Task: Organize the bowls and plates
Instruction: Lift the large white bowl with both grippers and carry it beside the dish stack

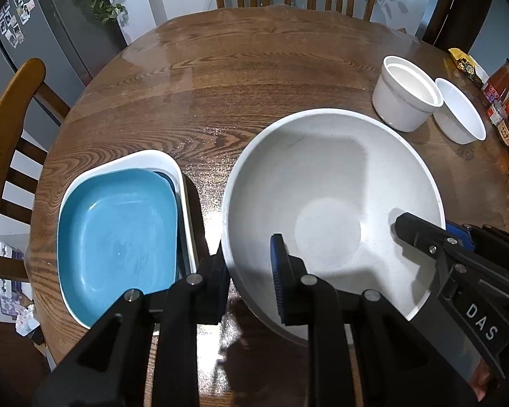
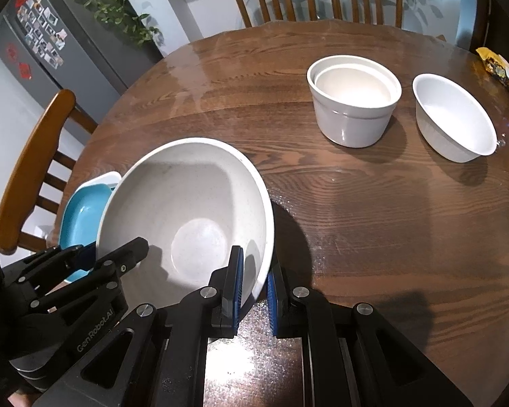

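You have both grippers, left [image 1: 251, 274] and right [image 2: 253, 283], clamped on the big bowl's [image 1: 332, 203] rim; plates [image 1: 118, 230] and two pots [image 2: 354, 100] already nested, last bowl [image 2: 454, 117] left.

My right gripper [image 1: 420, 234], seen from my left wrist, carries the white letters "DAS" on its black body. My left gripper [image 2: 118, 257], seen from my right wrist, reads "GenRobot.AI" along its arm. The jar labels [image 1: 505, 101] at the surface's edge are too small to read.

We see the jars and packets [image 1: 507, 101] crowding the table's right edge cut off by the frame, their labels too small to read. The large white bowl [image 2: 186, 210] hides most of the blue dish [image 2: 79, 217] in our right wrist view.
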### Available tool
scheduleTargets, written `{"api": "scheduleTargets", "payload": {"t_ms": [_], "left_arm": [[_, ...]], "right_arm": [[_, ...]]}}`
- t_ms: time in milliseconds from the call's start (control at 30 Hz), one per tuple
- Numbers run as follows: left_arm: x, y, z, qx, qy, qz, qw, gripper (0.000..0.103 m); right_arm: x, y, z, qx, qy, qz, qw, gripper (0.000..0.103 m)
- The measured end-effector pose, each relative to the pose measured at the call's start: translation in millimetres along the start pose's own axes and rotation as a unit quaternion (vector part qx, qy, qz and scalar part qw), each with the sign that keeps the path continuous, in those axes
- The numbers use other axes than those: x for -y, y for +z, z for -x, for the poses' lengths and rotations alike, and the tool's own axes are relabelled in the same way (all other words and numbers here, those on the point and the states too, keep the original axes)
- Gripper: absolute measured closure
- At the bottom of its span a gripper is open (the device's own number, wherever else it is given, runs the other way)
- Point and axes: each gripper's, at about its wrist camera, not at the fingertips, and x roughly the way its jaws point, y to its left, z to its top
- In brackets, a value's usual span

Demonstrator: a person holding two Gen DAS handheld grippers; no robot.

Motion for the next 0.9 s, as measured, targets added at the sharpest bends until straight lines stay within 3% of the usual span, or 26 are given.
{"api": "scheduleTargets", "payload": {"t_ms": [900], "left_arm": [[-0.4, 6.2, -12.3, -0.007, 0.006, -0.007, 0.9999, 0.083]], "right_arm": [[1.9, 3.8, -7.9, -0.005, -0.003, 0.001, 1.000, 0.089]]}}
